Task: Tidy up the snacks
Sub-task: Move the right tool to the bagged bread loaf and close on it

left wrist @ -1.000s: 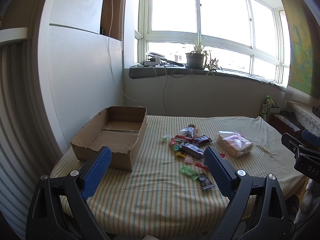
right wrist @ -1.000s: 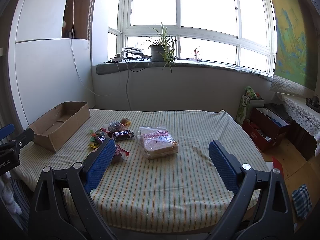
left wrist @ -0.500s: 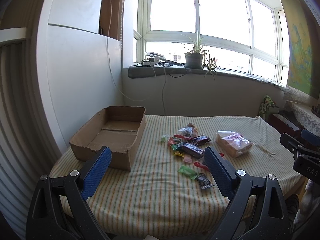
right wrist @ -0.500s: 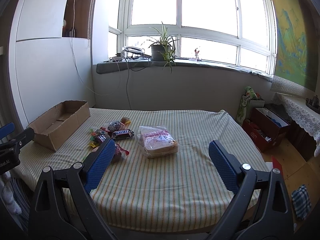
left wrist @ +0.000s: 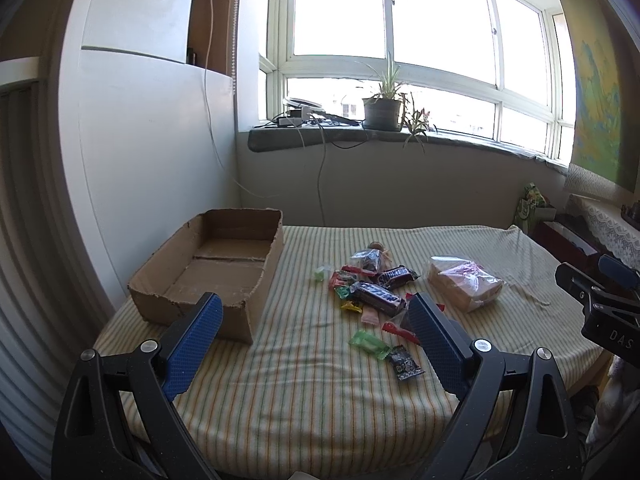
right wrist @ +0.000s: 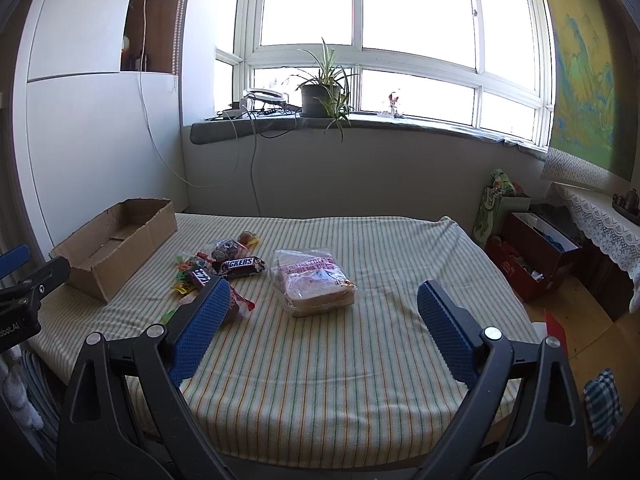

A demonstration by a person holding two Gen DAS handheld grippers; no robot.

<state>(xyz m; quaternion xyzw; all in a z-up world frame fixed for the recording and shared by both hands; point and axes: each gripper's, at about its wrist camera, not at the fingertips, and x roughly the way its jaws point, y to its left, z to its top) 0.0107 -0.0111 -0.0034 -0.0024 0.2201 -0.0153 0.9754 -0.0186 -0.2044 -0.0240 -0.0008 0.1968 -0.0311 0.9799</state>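
Slight backward drift of left gripper (left wrist: 316,324) (cardboard box (left wrist: 208,276) marginally lower in view).

Strong daylight pours through the window (left wrist: 420,52) far ahead of both claws, its panes blown out to white. The striped bedspread (right wrist: 360,340) is evenly lit, with soft shadows under the snacks. Fisheye distortion bends walls and frames at the edges; corners vignette dark. Focus is sharp, without motion blur.
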